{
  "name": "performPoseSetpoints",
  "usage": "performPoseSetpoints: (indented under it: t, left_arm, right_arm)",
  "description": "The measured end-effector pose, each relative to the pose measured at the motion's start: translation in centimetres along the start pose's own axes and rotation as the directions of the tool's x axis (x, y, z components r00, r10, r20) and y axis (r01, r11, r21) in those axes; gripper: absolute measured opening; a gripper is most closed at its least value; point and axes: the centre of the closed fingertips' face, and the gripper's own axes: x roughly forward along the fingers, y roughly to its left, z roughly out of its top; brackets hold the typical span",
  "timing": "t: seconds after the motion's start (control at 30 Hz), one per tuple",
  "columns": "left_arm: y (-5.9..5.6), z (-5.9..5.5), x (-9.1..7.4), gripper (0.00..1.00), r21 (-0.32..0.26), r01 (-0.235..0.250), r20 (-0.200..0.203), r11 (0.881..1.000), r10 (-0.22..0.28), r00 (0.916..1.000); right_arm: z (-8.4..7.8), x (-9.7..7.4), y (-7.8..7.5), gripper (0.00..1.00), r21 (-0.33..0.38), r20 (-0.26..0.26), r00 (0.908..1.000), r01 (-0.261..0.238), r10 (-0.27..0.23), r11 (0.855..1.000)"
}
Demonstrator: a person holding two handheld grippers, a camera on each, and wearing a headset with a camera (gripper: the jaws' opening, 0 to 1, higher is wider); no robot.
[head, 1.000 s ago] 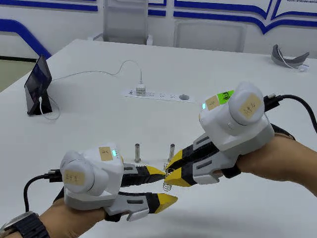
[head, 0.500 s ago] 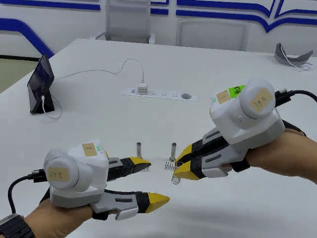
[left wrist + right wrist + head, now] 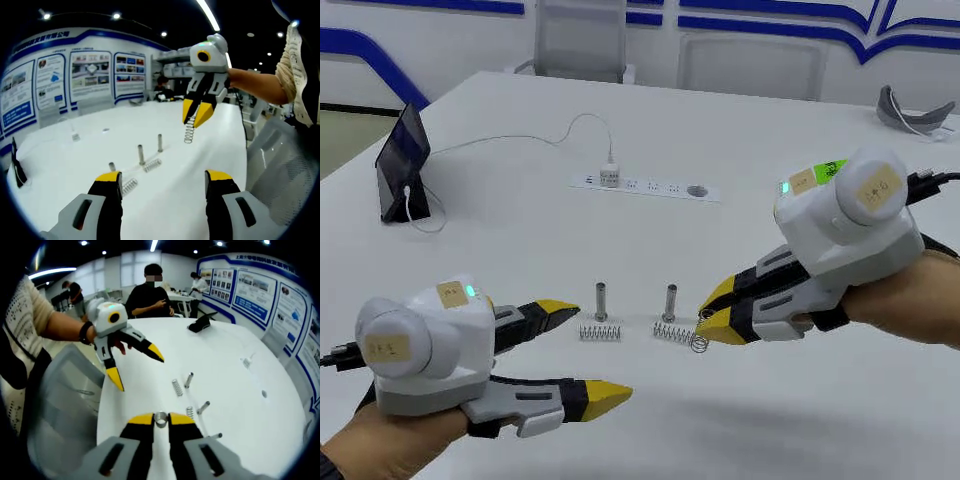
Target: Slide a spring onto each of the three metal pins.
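Left tongs [image 3: 602,350] spread and empty; right tongs [image 3: 703,316] pinching a spring [image 3: 160,418] just right of two upright pins [image 3: 601,300], with two more springs [image 3: 600,332] lying on the table [image 3: 520,230].

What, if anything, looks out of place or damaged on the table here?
Nothing stands out. The three pins stand upright and bare, and two springs lie flat beside them, undamaged as far as can be seen. The right gripper holds the third spring by one end. The left gripper is open.
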Motion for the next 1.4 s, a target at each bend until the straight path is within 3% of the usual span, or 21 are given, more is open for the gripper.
performPoseSetpoints:
  t: [0.27, 0.67, 1.03, 1.4]
  left_arm:
    - [1.2, -0.3, -1.1, 0.68, -0.020, -0.038, 0.009, 0.999, 0.038, 0.9992]
    - [1.7, -1.0, -1.8, 0.68, -0.043, -0.062, -0.004, 0.997, 0.062, 0.9981]
    - [1.7, -1.3, -1.4, 0.67, -0.058, -0.065, -0.009, 0.996, 0.064, 0.9979]
    - [1.8, -1.6, -1.5, 0.67, -0.067, -0.071, -0.016, 0.995, 0.070, 0.9974]
  right_arm:
    - [-1.1, -0.9, -1.7, 0.12, 0.021, -0.024, 0.9989, 0.041, -0.040, 0.999]
    - [-1.8, -1.9, -5.3, 0.12, 0.048, -0.021, 0.9923, 0.123, -0.122, 0.991]
    - [-3.3, -1.7, -9.7, 0.12, 0.118, -0.027, 0.9703, 0.242, -0.240, 0.963]
    - [-4.4, -0.5, -11.2, 0.12, 0.176, -0.036, 0.9680, 0.251, -0.248, 0.952]
